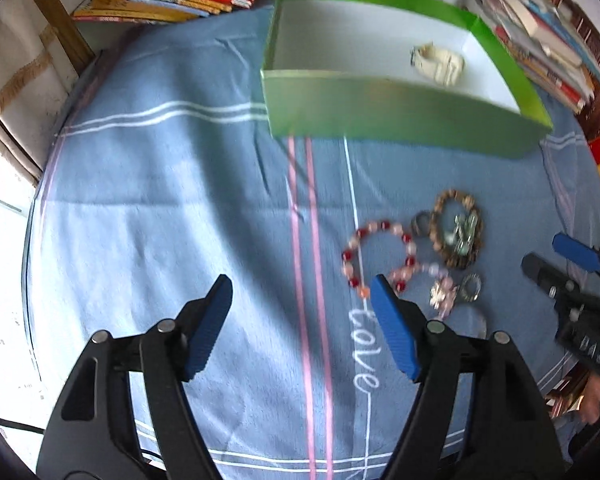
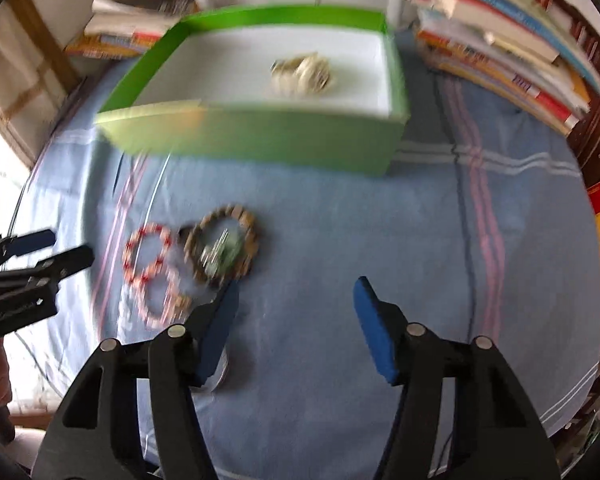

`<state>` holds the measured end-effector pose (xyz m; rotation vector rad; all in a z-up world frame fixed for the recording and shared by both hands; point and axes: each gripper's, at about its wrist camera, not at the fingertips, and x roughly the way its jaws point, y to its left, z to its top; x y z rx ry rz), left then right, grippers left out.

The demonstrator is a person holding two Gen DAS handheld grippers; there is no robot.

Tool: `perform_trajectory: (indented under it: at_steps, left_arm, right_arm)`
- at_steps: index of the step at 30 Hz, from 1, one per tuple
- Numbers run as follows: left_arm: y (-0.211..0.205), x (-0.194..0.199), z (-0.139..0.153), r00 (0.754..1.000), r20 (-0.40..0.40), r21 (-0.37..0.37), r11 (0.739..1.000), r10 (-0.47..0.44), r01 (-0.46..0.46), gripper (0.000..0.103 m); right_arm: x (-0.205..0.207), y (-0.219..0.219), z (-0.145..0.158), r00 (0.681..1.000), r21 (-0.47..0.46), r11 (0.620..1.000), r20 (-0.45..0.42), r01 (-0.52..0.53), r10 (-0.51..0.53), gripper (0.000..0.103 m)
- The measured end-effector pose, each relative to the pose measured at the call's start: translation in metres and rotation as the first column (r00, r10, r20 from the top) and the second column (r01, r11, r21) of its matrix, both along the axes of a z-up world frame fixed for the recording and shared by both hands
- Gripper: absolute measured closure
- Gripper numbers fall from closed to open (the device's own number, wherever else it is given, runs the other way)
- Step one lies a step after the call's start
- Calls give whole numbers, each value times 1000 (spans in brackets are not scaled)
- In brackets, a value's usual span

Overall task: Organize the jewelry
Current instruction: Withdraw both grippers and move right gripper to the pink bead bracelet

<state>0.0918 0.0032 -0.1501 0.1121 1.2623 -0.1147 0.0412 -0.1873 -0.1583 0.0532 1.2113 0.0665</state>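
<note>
Both claws mine, pointing steeply down at blue cloth point(image 1: 160, 184). Left claw point(image 1: 300, 320) jaws apart, nothing between, only cloth below. Right claw point(image 2: 296, 320) jaws apart, empty too. Jewelry pile between them: red bead bracelet point(image 1: 374, 254), brown bead bracelet point(image 1: 456, 234), small rings beside, all loose on cloth. Beyond, green box point(image 1: 400, 120) open, one pale piece point(image 1: 438, 62) already inside. Judgement: task barely begun, one item stowed, pile left to move.
</note>
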Motion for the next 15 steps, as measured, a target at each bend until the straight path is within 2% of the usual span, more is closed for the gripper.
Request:
perform_trajectory:
  at_steps: [7, 13, 15]
  left_arm:
    - [-15, -7, -17, 999, 4, 75, 996, -50, 50, 32]
    - [-7, -5, -18, 1000, 0, 100, 995, -16, 16, 30]
    - [-2, -3, -15, 1000, 9, 102, 995, 0, -1, 28]
  right_arm:
    - [-11, 21, -11, 998, 29, 998, -21, -52, 52, 43]
    - [4, 38, -5, 993, 84, 989, 16, -119, 118, 43]
    - [9, 48, -5, 988, 106, 983, 19, -153, 152, 50]
